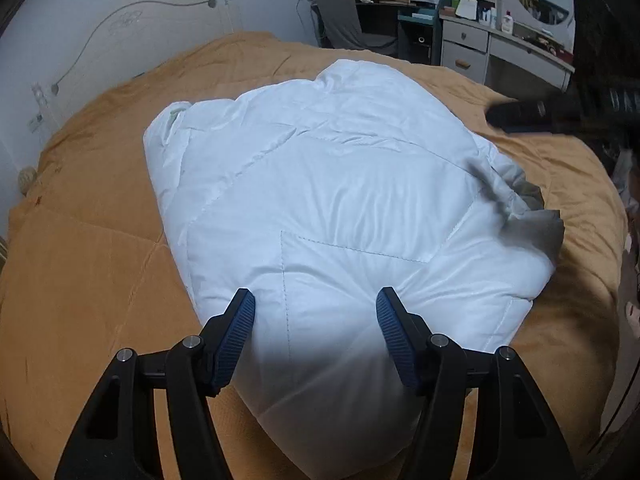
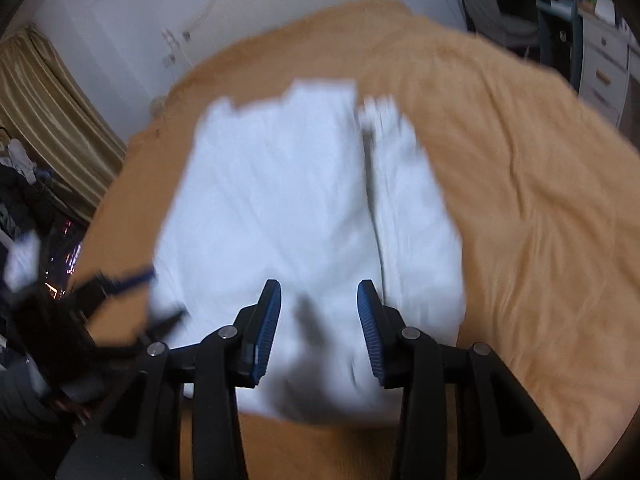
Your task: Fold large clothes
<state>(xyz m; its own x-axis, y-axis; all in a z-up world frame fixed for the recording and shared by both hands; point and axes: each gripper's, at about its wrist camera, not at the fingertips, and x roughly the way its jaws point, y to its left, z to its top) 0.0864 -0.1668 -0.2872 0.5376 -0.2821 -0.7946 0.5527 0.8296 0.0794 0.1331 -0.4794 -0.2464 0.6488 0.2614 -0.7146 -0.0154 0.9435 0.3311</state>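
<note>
I find both my left gripper (image 1: 316, 300) and right gripper (image 2: 319, 292) open, empty, the white quilt (image 1: 320, 184) lying lengthwise straight ahead, its near end between the left's jaws.

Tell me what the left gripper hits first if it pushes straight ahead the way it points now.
Most likely the white quilted garment: the left gripper is open, and the white bulk fills the space ahead of its fingers, on the orange bedspread. Depth is unclear, so contact may already be close.
</note>
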